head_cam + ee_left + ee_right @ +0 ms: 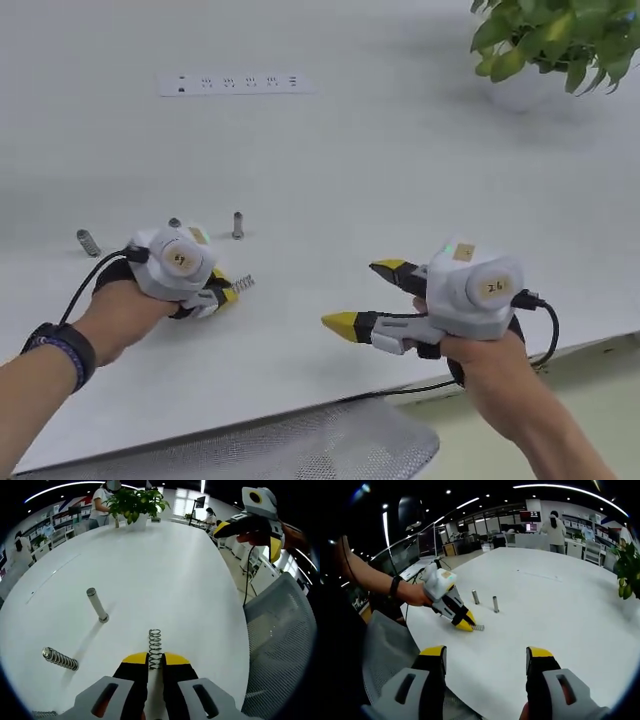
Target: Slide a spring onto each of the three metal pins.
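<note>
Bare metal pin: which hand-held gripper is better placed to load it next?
Left: the left hand-held gripper clamps a coiled metal spring near the bare metal pin; the right hand-held gripper is open.

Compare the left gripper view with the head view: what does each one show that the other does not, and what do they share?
Extra in the left gripper view: people and office desks beyond the table, plus a close look at the left hand-held gripper shut on a spring. Extra in the head view: the person's left hand and dark wristband. Shared: the bare pin, another spring near it, the plant, and the open right hand-held gripper.
</note>
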Tool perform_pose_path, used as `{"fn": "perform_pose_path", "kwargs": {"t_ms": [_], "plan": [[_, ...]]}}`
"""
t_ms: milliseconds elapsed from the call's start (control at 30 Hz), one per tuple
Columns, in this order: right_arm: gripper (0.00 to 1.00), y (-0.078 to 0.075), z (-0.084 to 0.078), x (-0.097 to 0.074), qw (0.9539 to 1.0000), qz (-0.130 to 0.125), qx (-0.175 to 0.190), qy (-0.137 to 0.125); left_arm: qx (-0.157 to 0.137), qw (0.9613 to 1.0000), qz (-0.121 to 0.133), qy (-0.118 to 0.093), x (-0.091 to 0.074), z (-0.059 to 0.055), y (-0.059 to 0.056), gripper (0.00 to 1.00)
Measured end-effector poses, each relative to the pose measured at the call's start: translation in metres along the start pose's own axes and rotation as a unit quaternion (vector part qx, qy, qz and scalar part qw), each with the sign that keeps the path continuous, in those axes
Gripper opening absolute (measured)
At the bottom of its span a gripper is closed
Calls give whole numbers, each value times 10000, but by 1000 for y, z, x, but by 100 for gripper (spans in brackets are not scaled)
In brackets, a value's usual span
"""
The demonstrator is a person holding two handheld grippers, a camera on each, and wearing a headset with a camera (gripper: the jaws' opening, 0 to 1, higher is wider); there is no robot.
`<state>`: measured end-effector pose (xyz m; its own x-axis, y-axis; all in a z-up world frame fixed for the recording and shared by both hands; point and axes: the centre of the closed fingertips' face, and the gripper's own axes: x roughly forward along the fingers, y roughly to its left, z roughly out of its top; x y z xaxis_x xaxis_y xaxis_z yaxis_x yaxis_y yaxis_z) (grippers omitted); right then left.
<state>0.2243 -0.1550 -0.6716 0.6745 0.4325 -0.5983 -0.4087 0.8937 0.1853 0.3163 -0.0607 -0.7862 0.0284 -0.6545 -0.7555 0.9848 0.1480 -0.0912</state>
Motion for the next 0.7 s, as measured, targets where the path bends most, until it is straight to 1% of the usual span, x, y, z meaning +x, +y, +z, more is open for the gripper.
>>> {"fn": "perform_pose_path", "kwargs": {"t_ms": [33, 67, 100, 233, 400, 500, 567, 600, 700], "plan": [[64, 0, 0, 0, 10000, 6, -15, 0, -160, 9999, 44, -34, 0, 0, 1, 3], [64, 0, 1, 1, 10000, 11, -21, -3, -320, 9994, 13, -116, -2, 1, 0, 3], [64, 1, 2, 0, 10000, 14, -29, -20, -346, 9993, -1, -159, -4, 2, 0, 3], [64, 2, 4, 1, 10000, 60, -54, -49, -328, 9993, 12, -170, -13, -1, -4, 3], [65, 7, 4, 4, 9999, 131, -97, -38, -353, 9990, 43, -269, -27, -1, -9, 3], [65, 10, 5, 6, 9998, 168, -118, -39, -357, 9988, 57, -316, -31, -3, -8, 3], [65, 12, 7, 8, 9997, 202, -141, -41, -332, 9988, 96, -347, -37, -5, -8, 3], [65, 14, 8, 9, 9996, 219, -152, -54, -348, 9987, 126, -363, -43, -5, -9, 3], [64, 17, 9, 11, 9995, 258, -166, -67, -421, 9982, 164, -386, -49, -11, -7, 3]]}}
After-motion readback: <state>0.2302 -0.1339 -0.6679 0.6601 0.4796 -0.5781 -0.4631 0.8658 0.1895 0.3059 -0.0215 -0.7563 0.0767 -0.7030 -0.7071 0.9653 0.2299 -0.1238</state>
